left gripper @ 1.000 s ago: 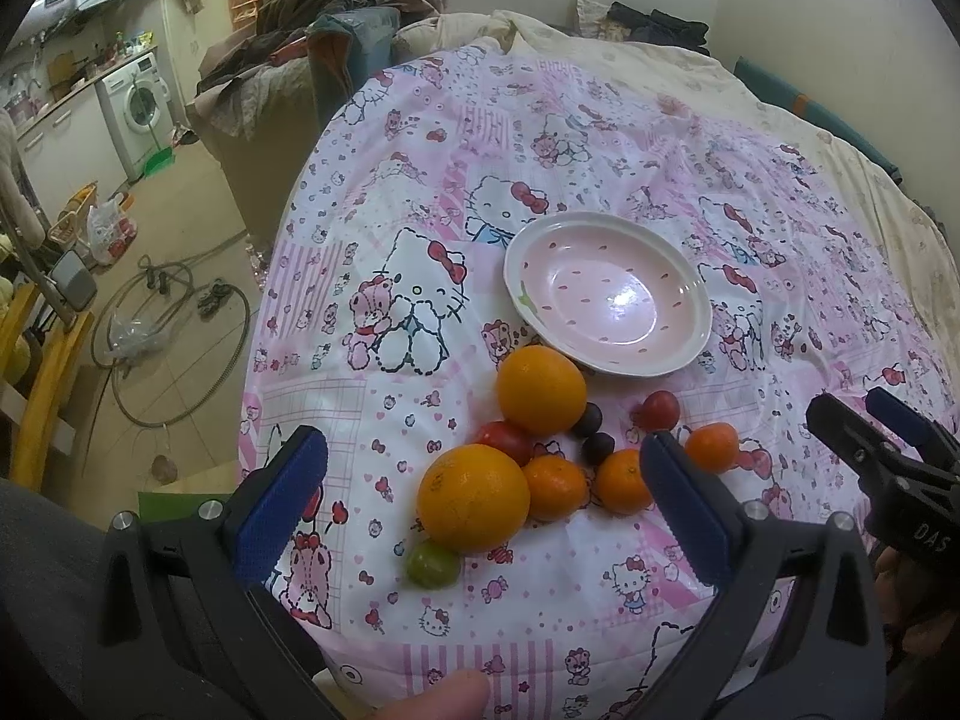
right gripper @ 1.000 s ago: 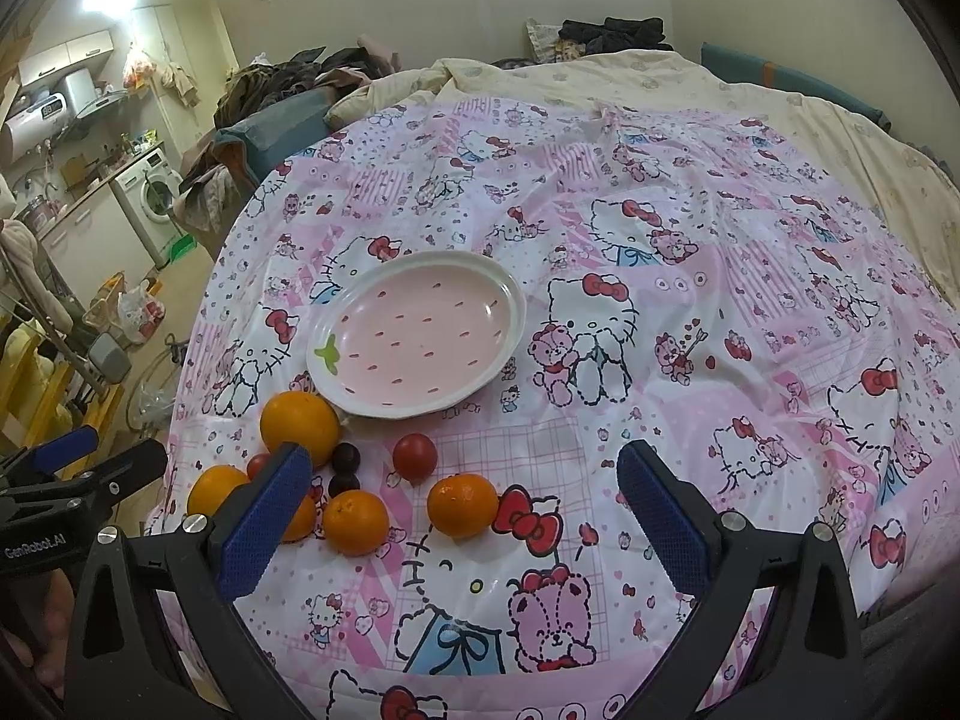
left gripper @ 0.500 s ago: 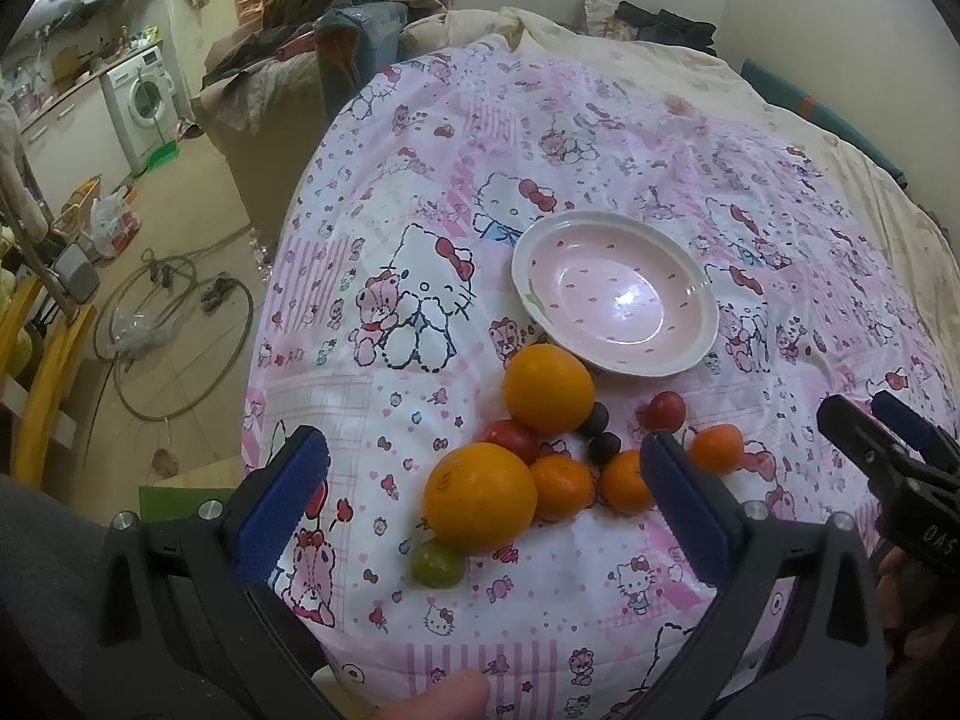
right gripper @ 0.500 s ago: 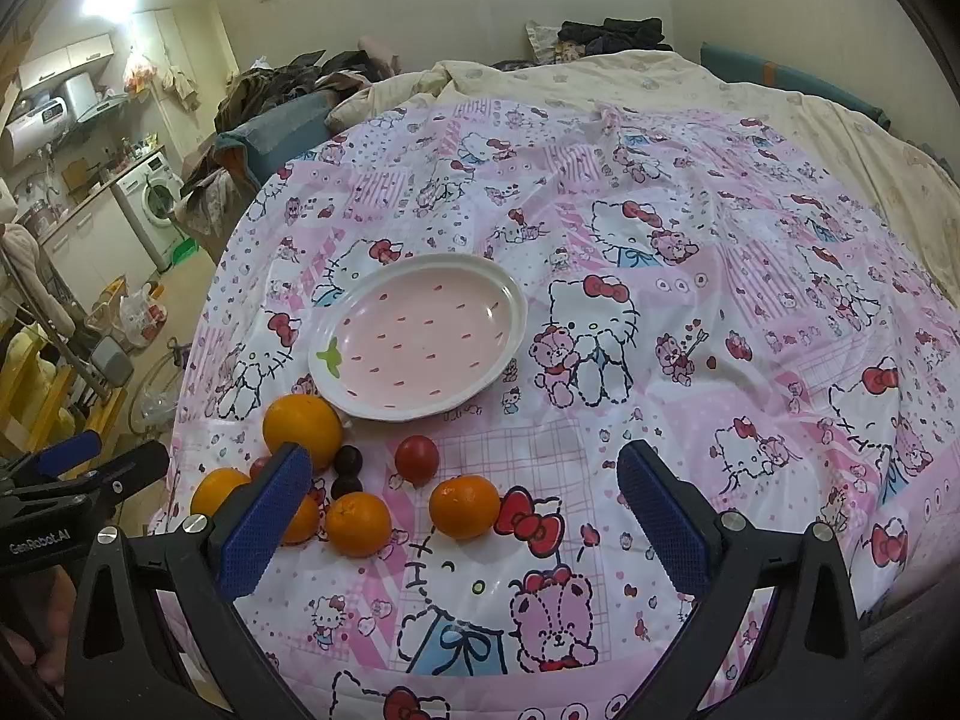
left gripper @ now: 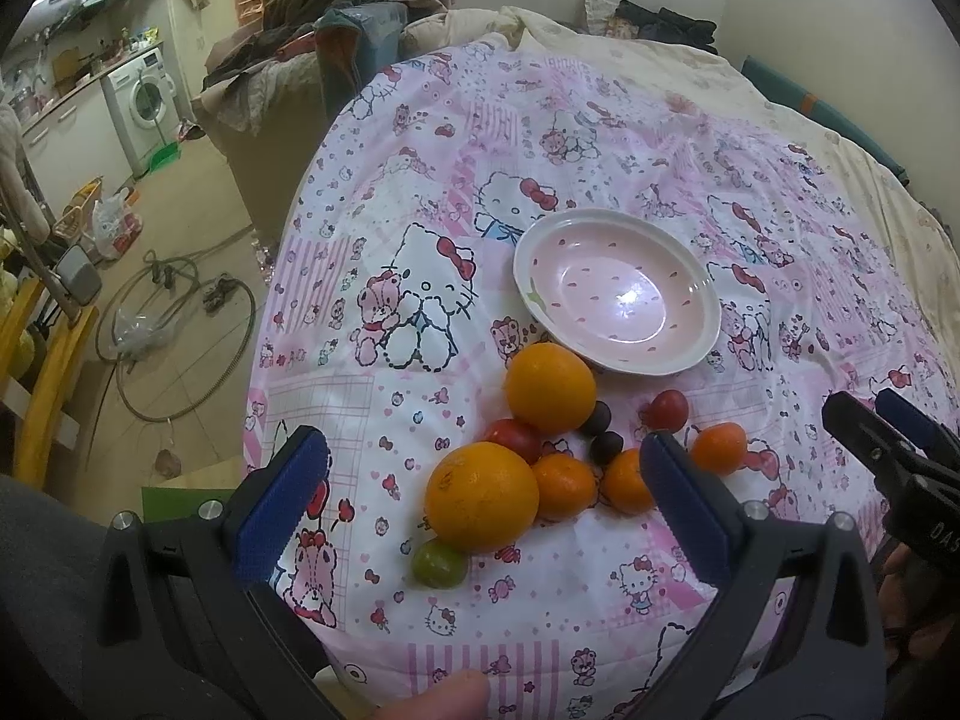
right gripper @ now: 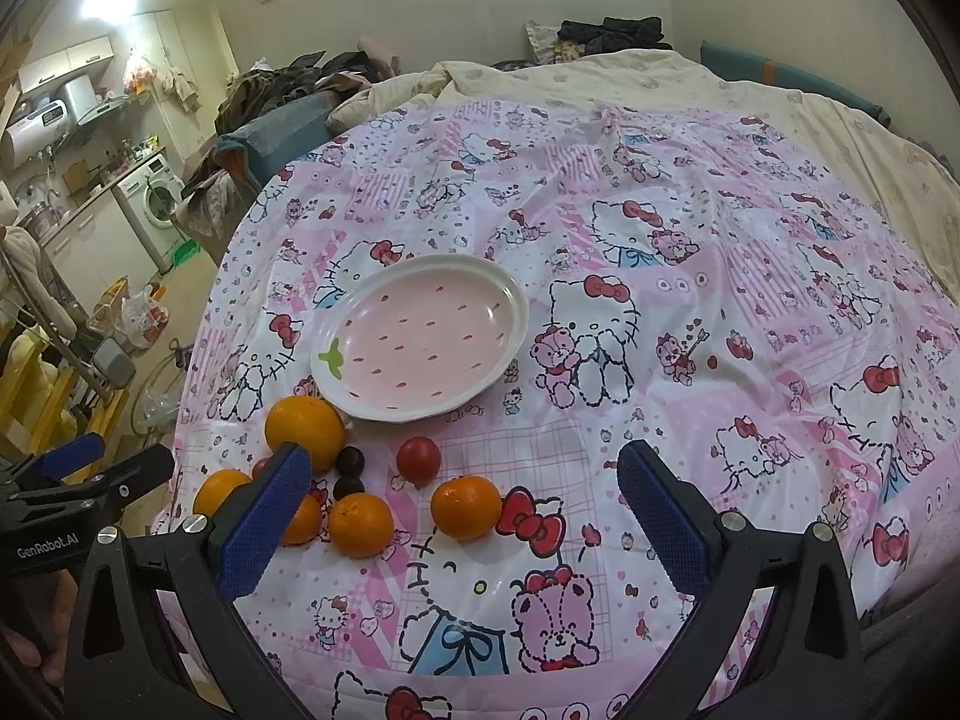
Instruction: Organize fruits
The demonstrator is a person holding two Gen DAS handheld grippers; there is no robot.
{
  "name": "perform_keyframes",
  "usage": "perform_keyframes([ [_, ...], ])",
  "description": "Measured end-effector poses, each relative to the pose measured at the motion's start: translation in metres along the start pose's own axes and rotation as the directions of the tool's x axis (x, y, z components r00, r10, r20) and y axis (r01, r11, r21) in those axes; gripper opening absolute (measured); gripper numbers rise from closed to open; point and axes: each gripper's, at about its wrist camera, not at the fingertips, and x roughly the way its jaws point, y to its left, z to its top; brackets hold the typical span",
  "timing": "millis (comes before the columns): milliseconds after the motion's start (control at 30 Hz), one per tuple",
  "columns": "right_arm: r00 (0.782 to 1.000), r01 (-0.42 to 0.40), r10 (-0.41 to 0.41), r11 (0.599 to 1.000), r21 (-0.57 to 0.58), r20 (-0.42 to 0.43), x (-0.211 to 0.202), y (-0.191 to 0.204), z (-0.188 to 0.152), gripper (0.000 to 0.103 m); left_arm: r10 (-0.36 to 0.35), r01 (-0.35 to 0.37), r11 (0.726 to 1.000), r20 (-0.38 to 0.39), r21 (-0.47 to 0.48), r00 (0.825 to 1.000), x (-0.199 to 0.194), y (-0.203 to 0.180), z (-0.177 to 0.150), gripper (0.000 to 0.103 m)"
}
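A pink strawberry-print plate (left gripper: 618, 294) (right gripper: 420, 336) lies empty on the Hello Kitty cloth. In front of it sit two big oranges (left gripper: 480, 495) (left gripper: 549, 387), several small mandarins (left gripper: 717, 447) (right gripper: 465, 507), red tomatoes (left gripper: 669, 408) (right gripper: 418, 459), two dark plums (left gripper: 606, 444) (right gripper: 349, 461) and a green fruit (left gripper: 439, 564). My left gripper (left gripper: 480, 498) is open and empty, hovering over the nearest big orange. My right gripper (right gripper: 462, 504) is open and empty, above the rightmost mandarin.
The cloth-covered bed (right gripper: 720, 300) drops off at the left edge to a floor with a hose (left gripper: 180, 324) and bags. Piled clothes (left gripper: 312, 42) lie beyond the bed. A washing machine (left gripper: 147, 102) stands far left.
Both grippers have drifted slightly forward toward the fruit; the fruit and plate have not moved. Both stay open.
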Motion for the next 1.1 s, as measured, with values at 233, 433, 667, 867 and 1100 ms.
perform_keyframes([
  [233,1.000,0.009,-0.009,1.000,-0.004,0.013,-0.002,0.000,0.000,0.103,0.002,-0.002,1.000,0.001,-0.001,1.000,0.000,0.001,0.000,0.103],
  [433,1.000,0.008,-0.008,1.000,0.005,0.011,-0.002,-0.003,0.000,0.103,-0.003,0.003,1.000,-0.009,-0.007,1.000,0.004,0.004,-0.001,0.103],
  [667,1.000,0.006,-0.006,1.000,0.005,0.009,-0.002,-0.003,0.000,0.103,0.001,-0.001,1.000,-0.013,-0.004,1.000,0.004,0.003,-0.001,0.103],
  [867,1.000,-0.015,0.015,1.000,0.017,-0.003,-0.001,-0.005,0.001,0.103,-0.015,0.014,1.000,-0.062,-0.024,0.998,0.014,0.006,-0.001,0.103],
  [1100,0.998,0.001,0.004,0.996,0.093,-0.058,0.007,-0.022,0.002,0.103,-0.013,-0.011,0.994,-0.215,-0.110,0.977,0.039,0.031,0.005,0.103],
])
